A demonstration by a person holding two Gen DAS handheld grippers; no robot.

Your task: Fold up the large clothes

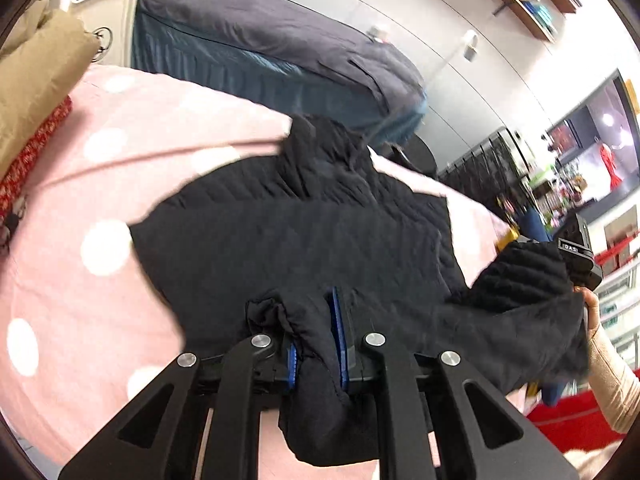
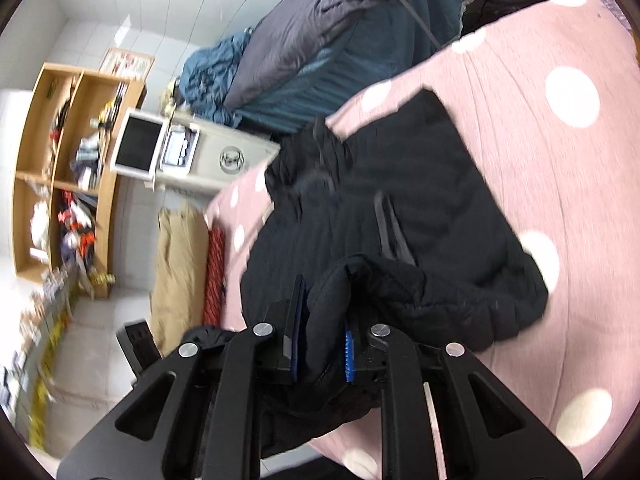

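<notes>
A large black quilted jacket (image 1: pixel 304 232) lies spread on a pink bed cover with white dots (image 1: pixel 80 200). My left gripper (image 1: pixel 316 336) is shut on a bunched edge of the jacket near the camera. My right gripper (image 2: pixel 324 320) is shut on another fold of the same jacket (image 2: pixel 400 208) and lifts it a little off the pink cover (image 2: pixel 560 160). In the left wrist view the right gripper's body (image 1: pixel 576 248) and the person's hand show at the right, with jacket fabric draped from it.
A second bed with grey and teal bedding (image 1: pixel 260 52) stands behind. A tan folded cloth (image 1: pixel 36 80) and a red patterned cloth (image 1: pixel 36 148) lie at the pink bed's edge. A wooden shelf (image 2: pixel 68 168) and a white cabinet (image 2: pixel 192 152) stand by the wall.
</notes>
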